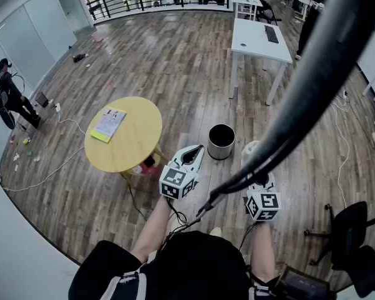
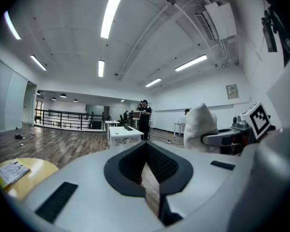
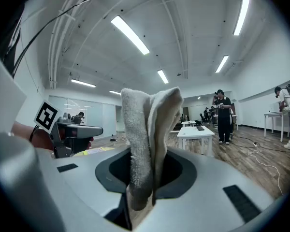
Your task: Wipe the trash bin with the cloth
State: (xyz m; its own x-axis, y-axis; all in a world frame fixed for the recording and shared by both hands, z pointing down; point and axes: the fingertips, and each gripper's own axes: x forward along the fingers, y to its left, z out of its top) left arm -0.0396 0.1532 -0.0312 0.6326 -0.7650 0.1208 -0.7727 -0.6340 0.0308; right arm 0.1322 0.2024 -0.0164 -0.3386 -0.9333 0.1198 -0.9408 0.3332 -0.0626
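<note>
The trash bin (image 1: 221,142), a small round metal can with a black inside, stands on the wood floor just ahead of both grippers. My right gripper (image 1: 255,167) is held to the bin's right and is shut on a white cloth (image 1: 250,149). In the right gripper view that cloth (image 3: 147,139) stands up folded from between the jaws of my right gripper (image 3: 144,178). My left gripper (image 1: 199,150) hovers just left of the bin. Its jaws are shut with nothing between them in the left gripper view (image 2: 147,153). The cloth (image 2: 200,125) also shows there, off to the right.
A round yellow table (image 1: 134,142) with a booklet (image 1: 108,124) stands left of the bin. A white desk (image 1: 257,41) is farther back. A black office chair (image 1: 356,242) is at the right. A thick black cable (image 1: 300,92) crosses the head view. A person (image 1: 9,99) stands far left.
</note>
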